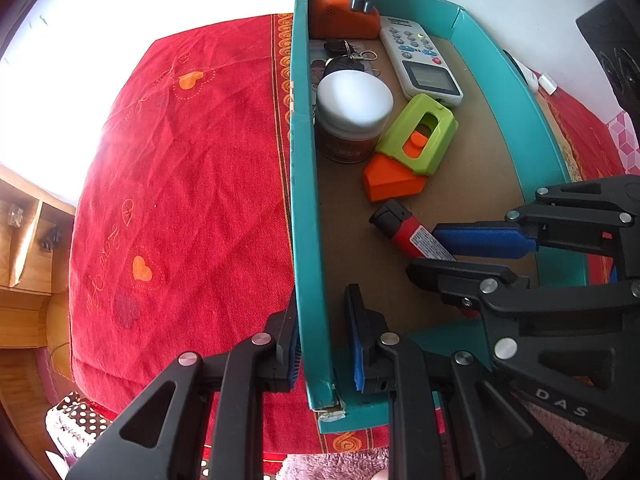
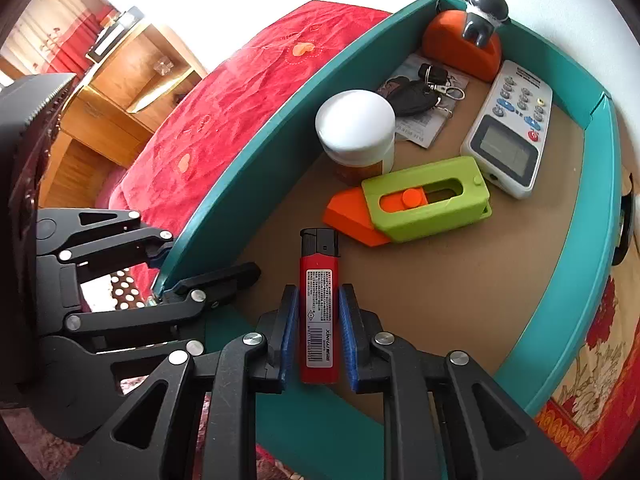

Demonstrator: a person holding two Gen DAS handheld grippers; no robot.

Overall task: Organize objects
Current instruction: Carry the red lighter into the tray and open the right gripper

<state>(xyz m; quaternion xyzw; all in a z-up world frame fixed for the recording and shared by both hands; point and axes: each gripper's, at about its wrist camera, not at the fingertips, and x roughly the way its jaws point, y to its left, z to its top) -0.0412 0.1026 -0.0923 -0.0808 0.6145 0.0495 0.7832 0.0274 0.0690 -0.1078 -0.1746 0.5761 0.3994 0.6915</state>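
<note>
Holding the red lighter [image 2: 319, 304] lengthwise between its blue pads, the right gripper [image 2: 319, 332] points the black cap away from the jaws, above the floor of the teal box [image 2: 256, 152]; contact with the floor unclear. Left gripper [image 1: 324, 344] is clamped on the box's near wall. Lighter label reads "XINHAI" beside a barcode. "DAS" is on the right gripper's body.

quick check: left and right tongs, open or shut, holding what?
Left tongs: shut on the wall of the teal box.
Right tongs: shut on the red lighter, inside the box.
</note>
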